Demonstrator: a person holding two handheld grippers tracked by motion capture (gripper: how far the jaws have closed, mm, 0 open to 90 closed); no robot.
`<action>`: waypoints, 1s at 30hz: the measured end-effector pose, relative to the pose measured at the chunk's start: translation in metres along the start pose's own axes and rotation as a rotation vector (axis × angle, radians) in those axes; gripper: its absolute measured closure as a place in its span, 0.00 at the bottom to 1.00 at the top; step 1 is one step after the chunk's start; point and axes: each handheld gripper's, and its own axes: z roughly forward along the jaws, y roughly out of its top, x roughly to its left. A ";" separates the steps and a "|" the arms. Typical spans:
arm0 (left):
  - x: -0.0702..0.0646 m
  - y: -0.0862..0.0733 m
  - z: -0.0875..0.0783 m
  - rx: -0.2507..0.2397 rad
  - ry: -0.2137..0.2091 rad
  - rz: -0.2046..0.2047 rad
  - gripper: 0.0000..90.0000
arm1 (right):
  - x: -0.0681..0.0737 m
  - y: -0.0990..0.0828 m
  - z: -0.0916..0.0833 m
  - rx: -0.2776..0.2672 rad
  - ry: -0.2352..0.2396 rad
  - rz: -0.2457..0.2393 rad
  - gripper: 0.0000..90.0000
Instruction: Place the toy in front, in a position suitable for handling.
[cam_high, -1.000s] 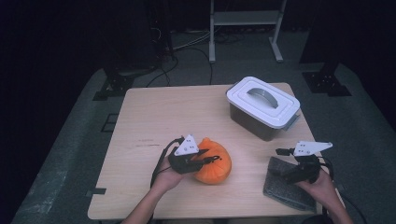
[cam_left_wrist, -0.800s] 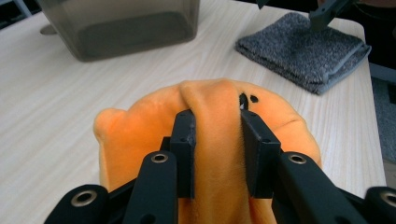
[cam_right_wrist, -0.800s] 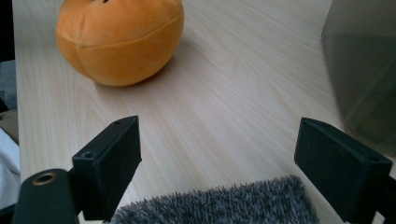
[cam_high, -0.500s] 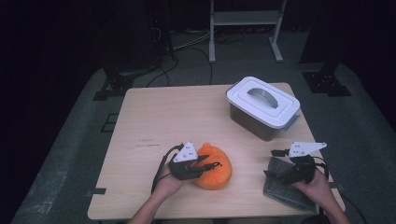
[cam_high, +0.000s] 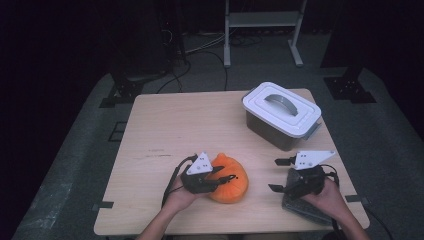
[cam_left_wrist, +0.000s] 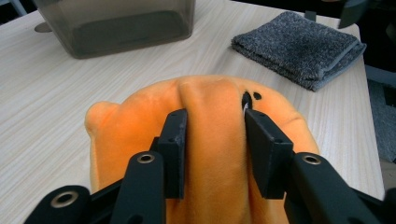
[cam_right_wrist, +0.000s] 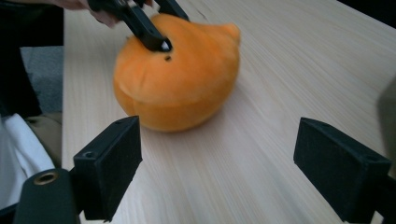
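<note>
An orange plush toy (cam_high: 231, 184) lies on the wooden table (cam_high: 175, 125) near its front edge. My left gripper (cam_high: 227, 176) sits on top of it, and a raised fold of the plush (cam_left_wrist: 212, 107) is pinched between its black pads (cam_left_wrist: 173, 140). Its jaws have just been opening a little, with the fold still between them. My right gripper (cam_high: 277, 175) hangs open to the right of the plush, pointing at it (cam_right_wrist: 173, 70), with nothing between its fingers. The left gripper (cam_right_wrist: 149, 28) also shows on the plush's top in the right gripper view.
A folded grey towel (cam_high: 305, 210) lies at the front right corner under my right hand. A grey box with a white handled lid (cam_high: 282, 115) stands at the back right. The table's left half is bare wood.
My right gripper has moved left toward the plush and risen a little off the towel. My left hand has stayed on the plush.
</note>
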 end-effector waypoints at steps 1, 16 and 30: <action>0.000 0.000 0.000 0.002 0.000 0.002 0.67 | 0.001 0.002 0.003 -0.003 0.008 -0.004 0.16; 0.000 0.001 0.001 0.002 -0.008 -0.002 0.64 | 0.018 0.021 0.061 0.051 0.119 -0.055 0.26; 0.000 0.001 0.002 0.005 -0.021 -0.024 0.57 | 0.019 0.015 0.076 0.094 0.091 -0.069 0.53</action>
